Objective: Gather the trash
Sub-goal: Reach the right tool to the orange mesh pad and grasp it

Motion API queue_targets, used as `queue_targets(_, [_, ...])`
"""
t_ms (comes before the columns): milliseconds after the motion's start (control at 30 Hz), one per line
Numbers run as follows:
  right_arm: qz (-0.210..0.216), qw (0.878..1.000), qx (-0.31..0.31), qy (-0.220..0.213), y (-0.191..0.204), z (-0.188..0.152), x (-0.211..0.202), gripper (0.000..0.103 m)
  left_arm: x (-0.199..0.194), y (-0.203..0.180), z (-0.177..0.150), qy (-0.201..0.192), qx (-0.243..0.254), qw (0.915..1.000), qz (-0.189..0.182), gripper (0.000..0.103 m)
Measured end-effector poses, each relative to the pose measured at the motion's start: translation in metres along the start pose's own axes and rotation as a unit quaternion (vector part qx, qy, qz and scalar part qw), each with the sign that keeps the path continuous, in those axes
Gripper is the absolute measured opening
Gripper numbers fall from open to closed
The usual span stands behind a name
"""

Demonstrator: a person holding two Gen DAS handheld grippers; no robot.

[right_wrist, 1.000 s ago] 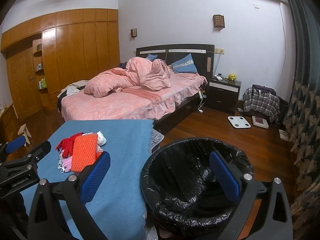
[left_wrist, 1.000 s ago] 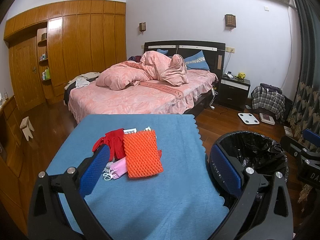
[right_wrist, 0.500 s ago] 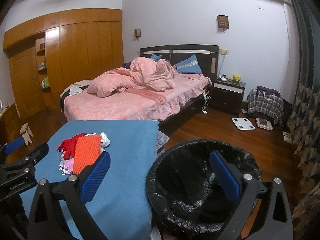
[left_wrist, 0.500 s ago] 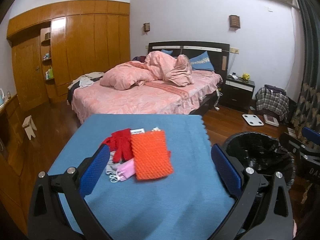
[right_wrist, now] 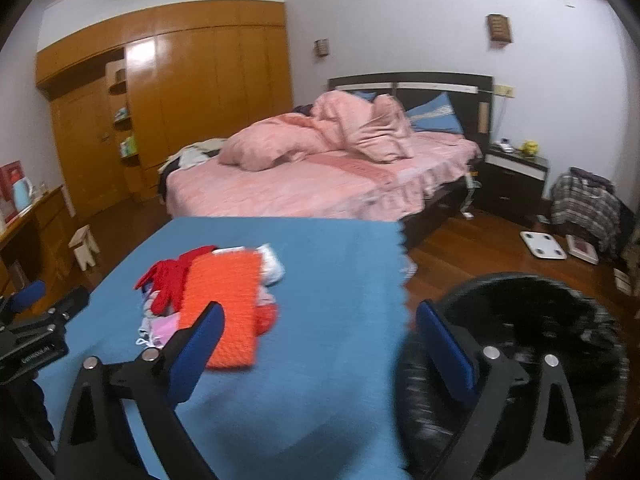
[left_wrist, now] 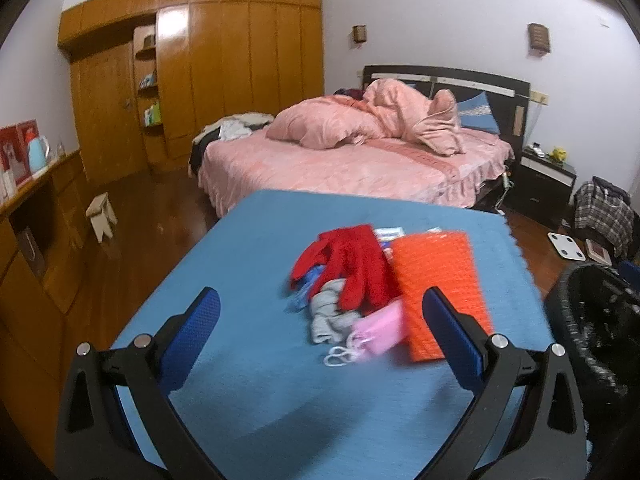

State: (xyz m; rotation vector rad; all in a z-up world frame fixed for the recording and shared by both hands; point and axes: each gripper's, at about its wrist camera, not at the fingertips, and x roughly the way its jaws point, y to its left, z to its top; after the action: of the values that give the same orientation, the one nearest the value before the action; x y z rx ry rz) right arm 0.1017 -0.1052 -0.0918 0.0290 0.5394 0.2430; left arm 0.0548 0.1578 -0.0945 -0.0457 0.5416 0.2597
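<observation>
A: Where's the trash?

B: I see it heaped on the blue desk (left_wrist: 248, 272): an orange textured sheet (left_wrist: 438, 280), a red glove (left_wrist: 352, 264) touching its left edge, grey cloth (left_wrist: 328, 316) and a pink mask (left_wrist: 382, 328) in front of them, something white (right_wrist: 274, 266) behind.

A: And my tools?

B: My left tool (left_wrist: 320, 324) hovers over the desk with its fingers spread wide, nothing between them, the pile just ahead. My right tool (right_wrist: 318, 338) is spread too, empty, above the desk's right edge.

A: The bin?

B: The black-lined bin (right_wrist: 532, 328) stands on the floor just beside the desk, on the right. The picture there is blurred.
</observation>
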Motion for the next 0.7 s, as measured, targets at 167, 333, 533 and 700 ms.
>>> queue_targets(167, [0.011, 0.999, -0.027, 0.029, 0.028, -0.014, 0.041, 0.084, 0.024, 0.010, -0.006, 0.008, 0.006, 0.9999, 0.011, 0.098])
queue_targets(333, [0.015, 0.997, -0.044, 0.054, 0.042, -0.026, 0.071, 0.075, 0.042, 0.017, -0.015, 0.023, 0.005, 0.9997, 0.008, 0.097])
queue_targets(533, [0.033, 0.994, -0.062, 0.080, 0.057, -0.036, 0.092, 0.059, 0.057, 0.021, -0.024, 0.033, -0.001, 0.9994, 0.007, 0.092])
queue_targets(700, [0.074, 0.990, -0.075, 0.096, 0.066, -0.043, 0.100, 0.035, 0.066, 0.019, -0.027, 0.045, -0.001, 0.9990, -0.001, 0.084])
